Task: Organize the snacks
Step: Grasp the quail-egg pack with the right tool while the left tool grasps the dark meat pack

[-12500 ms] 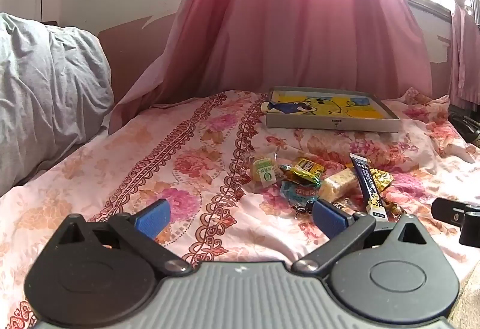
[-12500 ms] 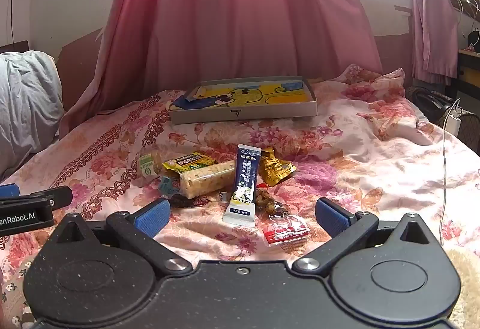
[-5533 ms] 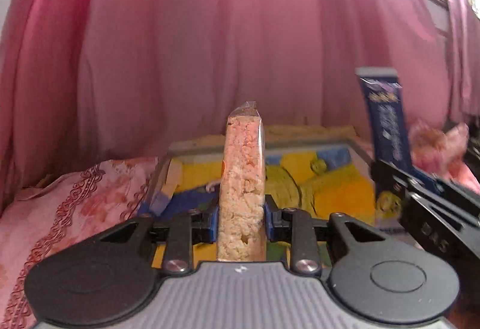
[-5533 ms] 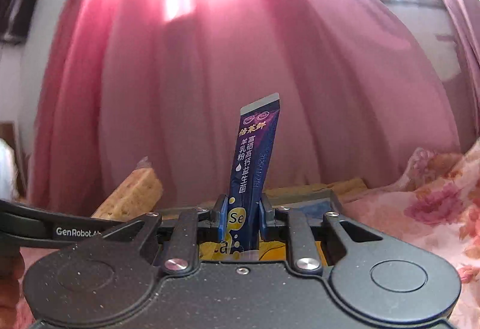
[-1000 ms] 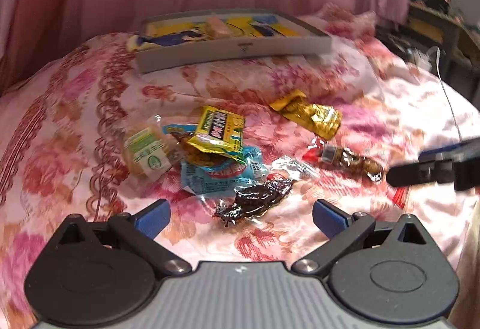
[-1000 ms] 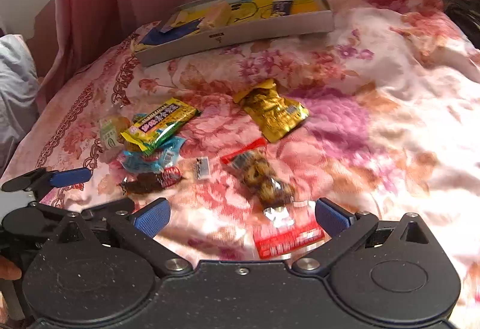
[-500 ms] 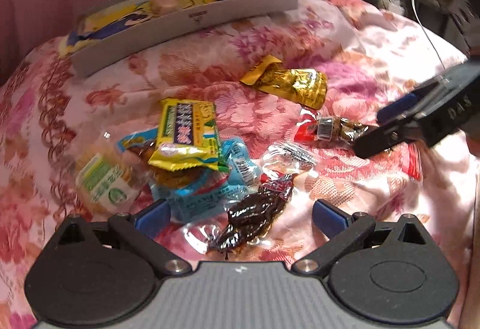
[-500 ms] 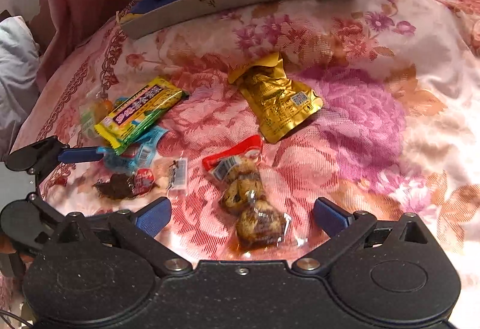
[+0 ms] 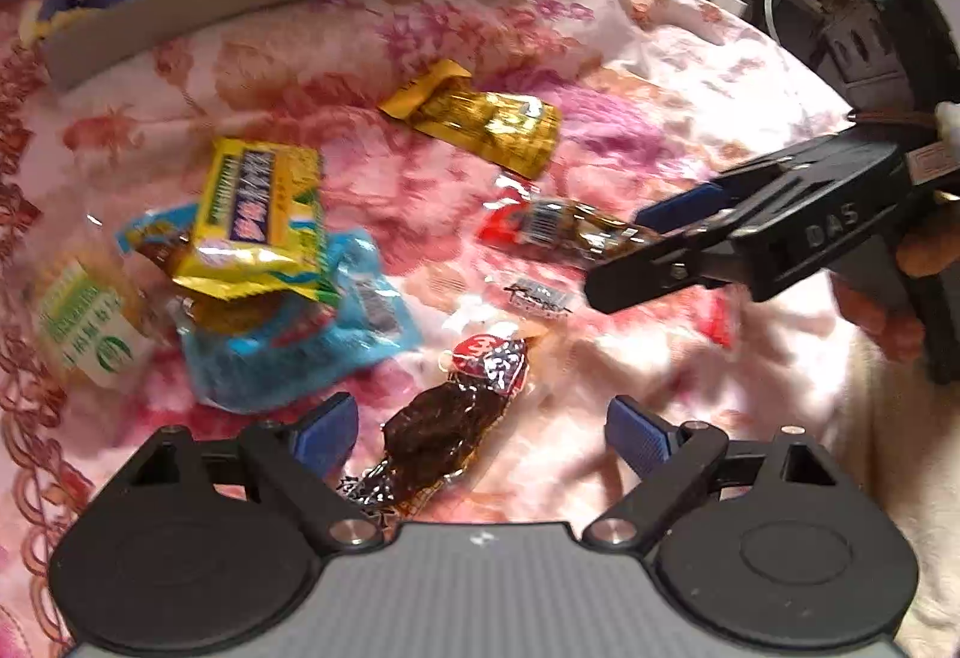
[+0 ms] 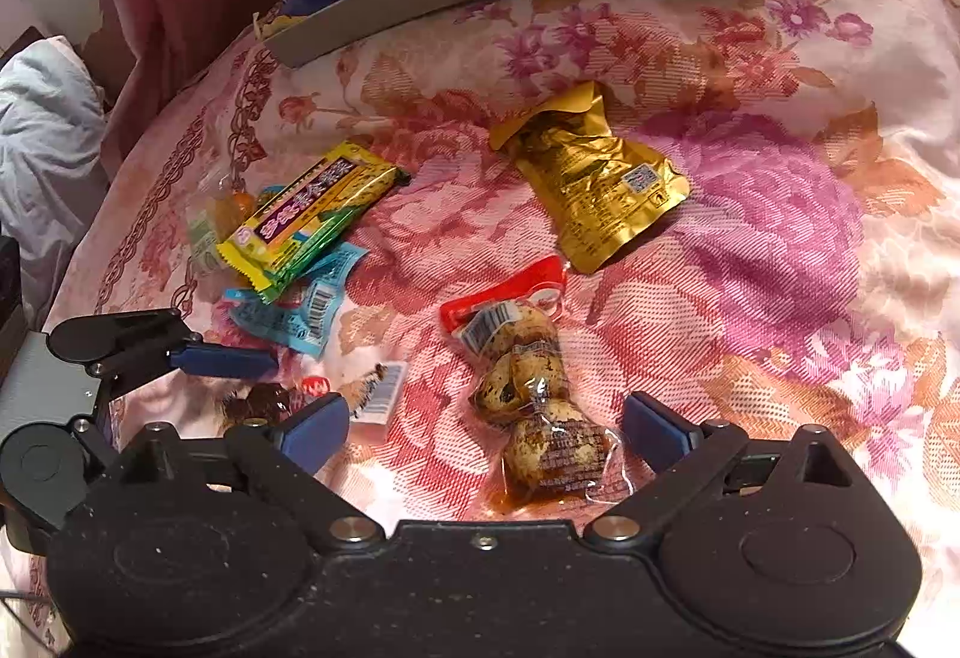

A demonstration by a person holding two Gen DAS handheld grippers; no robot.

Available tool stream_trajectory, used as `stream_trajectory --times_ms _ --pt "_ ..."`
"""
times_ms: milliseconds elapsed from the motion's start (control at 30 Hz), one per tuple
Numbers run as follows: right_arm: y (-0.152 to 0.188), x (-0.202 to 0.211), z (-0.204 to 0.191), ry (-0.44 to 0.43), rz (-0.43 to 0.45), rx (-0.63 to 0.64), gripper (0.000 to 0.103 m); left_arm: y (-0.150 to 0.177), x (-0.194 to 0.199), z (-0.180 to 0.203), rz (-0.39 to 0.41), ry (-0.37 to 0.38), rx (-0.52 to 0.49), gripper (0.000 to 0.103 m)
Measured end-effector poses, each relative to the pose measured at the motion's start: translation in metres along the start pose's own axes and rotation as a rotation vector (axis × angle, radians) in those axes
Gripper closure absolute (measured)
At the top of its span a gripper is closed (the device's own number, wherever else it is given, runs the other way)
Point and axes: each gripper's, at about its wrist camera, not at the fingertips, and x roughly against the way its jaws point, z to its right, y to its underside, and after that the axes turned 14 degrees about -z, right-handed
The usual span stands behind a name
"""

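Between the spread fingers of the right gripper (image 10: 485, 433) lies an egg pack (image 10: 534, 394): light, slick, lumpy; grip mid-pack. Left gripper (image 9: 480, 421) spread over a jerky pack (image 9: 447, 427): soft, thin.

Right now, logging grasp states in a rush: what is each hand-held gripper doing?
Left hand-held gripper: open, holding nothing, straddling the dark jerky packet.
Right hand-held gripper: open, holding nothing, straddling the quail egg packet.
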Motion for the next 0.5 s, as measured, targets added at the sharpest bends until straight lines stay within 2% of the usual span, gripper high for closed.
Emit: stream_trajectory --times_ms 67,200,500 --pt "0.001 0.0 -0.002 -0.002 -0.004 0.008 0.005 0.0 0.001 0.002 -0.025 0.009 -0.016 0.013" --pt "0.001 0.0 -0.003 0.01 -0.01 0.019 0.007 -0.005 -0.002 0.006 -0.074 -0.048 -0.068 0.023" --pt "0.001 0.0 -0.001 0.038 -0.004 0.03 0.015 -0.01 -0.005 0.006 -0.1 -0.071 -0.052 0.036"
